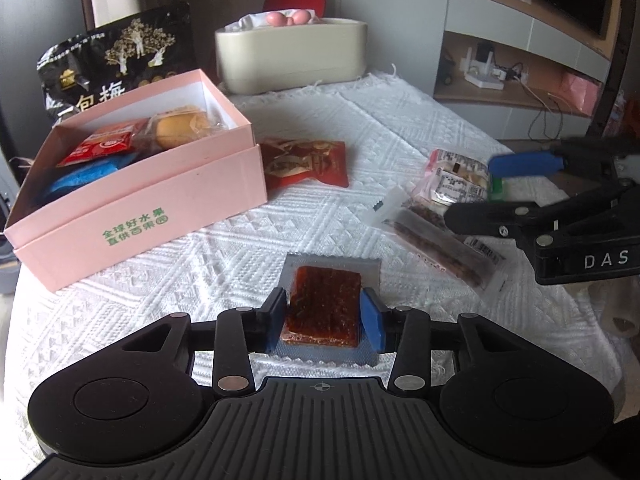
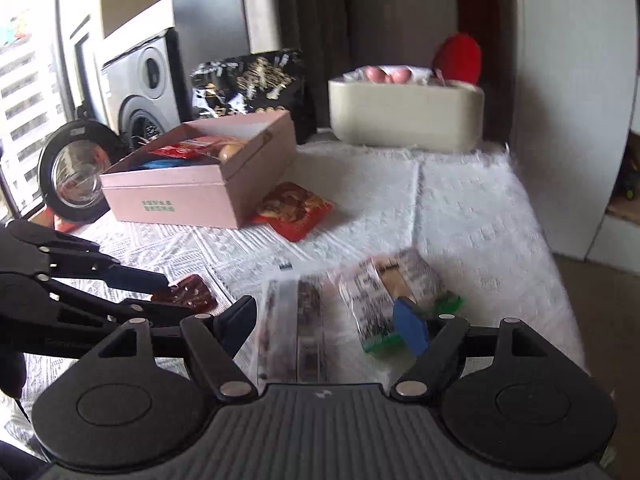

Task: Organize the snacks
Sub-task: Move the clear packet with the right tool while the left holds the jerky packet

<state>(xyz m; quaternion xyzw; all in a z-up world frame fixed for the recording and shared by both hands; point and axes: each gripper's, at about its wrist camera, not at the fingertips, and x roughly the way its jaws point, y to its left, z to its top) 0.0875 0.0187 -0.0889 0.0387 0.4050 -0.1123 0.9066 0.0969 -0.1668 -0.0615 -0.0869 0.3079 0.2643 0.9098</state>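
A: Two tongs are working at once here. The left tongs (image 1: 325, 322) are closing narrow around the flat brown snack in its clear wrapper (image 1: 325, 308), which is lying on the white cloth of the surface (image 1: 240, 248); the blue pads are sitting right against its two sides, so I am reading that as a grip taking hold.

B: And the right tongs (image 2: 326, 322)?

A: They are standing wide, hovering over the two loose packets near the right edge: the long clear packet (image 2: 298, 320) and the printed packet with the green end (image 2: 384, 292). One blue pad is lying against the printed packet, but nothing is pinched.

B: So which step is this?

A: In my judgement, picking up the brown snack for the pink box (image 1: 160, 208), which is sitting open, well apart on the left, already holding several snacks. The next move is probably calling for a lift, a carry left over the box wall, then a release inside. A red packet (image 1: 306, 162) is lying just beside the box, not yet put away.

B: Are the views differing?

A: The left wrist view is showing the pads on the snack clearly. The right wrist view is blurring its own packets, but it alone is showing a round glass lid (image 2: 76, 172) behind the box.
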